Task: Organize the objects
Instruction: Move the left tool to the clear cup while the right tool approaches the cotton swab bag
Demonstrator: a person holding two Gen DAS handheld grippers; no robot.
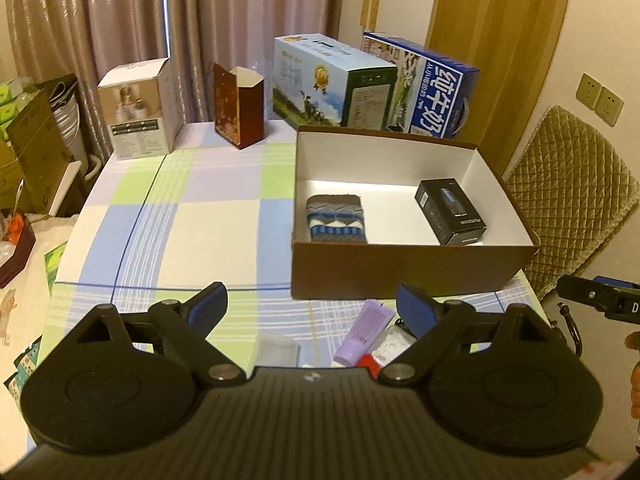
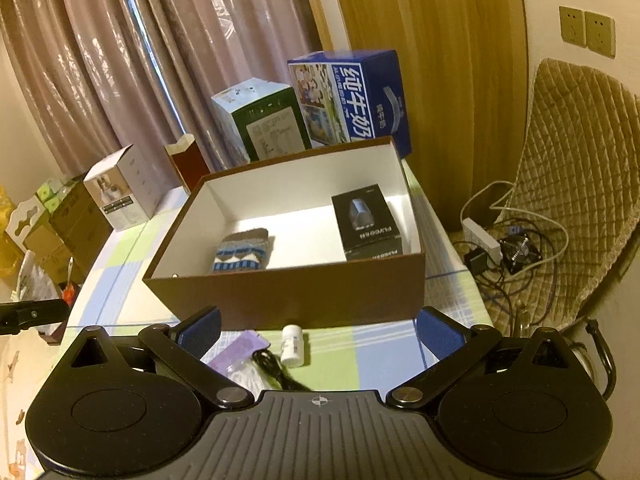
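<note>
A brown open box with a white inside stands on the checked tablecloth. In it lie a knitted sock and a black product box. In front of the box lie a purple tube, a red-capped white tube, a small white bottle and a black cord. My left gripper is open and empty above these. My right gripper is open and empty over the bottle.
Behind the box stand two milk cartons, a dark red paper bag and a white carton. A quilted chair stands to the right, with cables and a power strip on the floor.
</note>
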